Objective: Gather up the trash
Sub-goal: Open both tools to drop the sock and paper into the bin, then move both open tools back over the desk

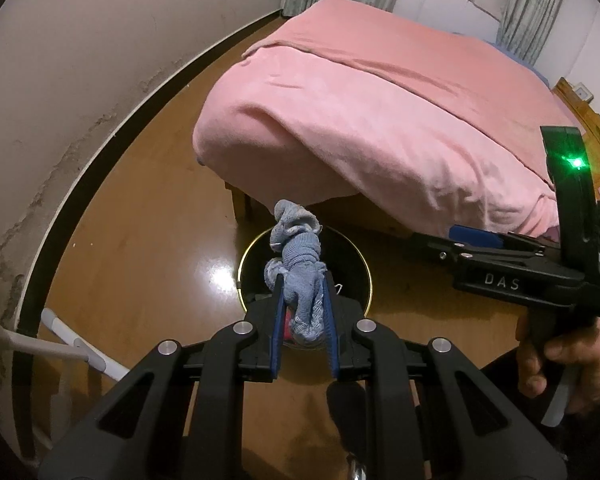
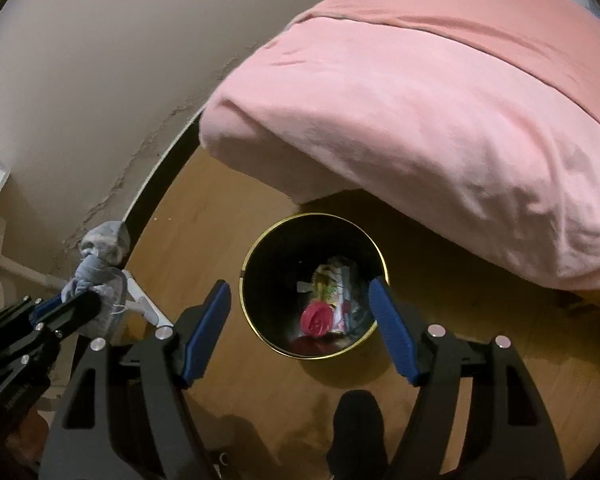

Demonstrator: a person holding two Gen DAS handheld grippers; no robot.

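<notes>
A crumpled blue-grey cloth (image 1: 300, 256) is pinched between the blue pads of my left gripper (image 1: 303, 284), which is shut on it and held over a round black bin with a gold rim (image 1: 364, 268). In the right wrist view the same cloth (image 2: 100, 256) and left gripper (image 2: 72, 300) sit at the left. My right gripper (image 2: 300, 286) hangs open above the bin (image 2: 246, 264) with nothing between its fingers. A red piece of trash (image 2: 316, 318) and wrappers (image 2: 336, 280) lie at the bin's bottom.
A bed under a pink blanket (image 1: 380, 120) overhangs the wooden floor just behind the bin. A cracked wall with a dark baseboard (image 1: 100, 152) curves along the left, with a white pipe (image 1: 60, 340) low against it. A person's dark-socked foot (image 2: 358, 432) stands before the bin.
</notes>
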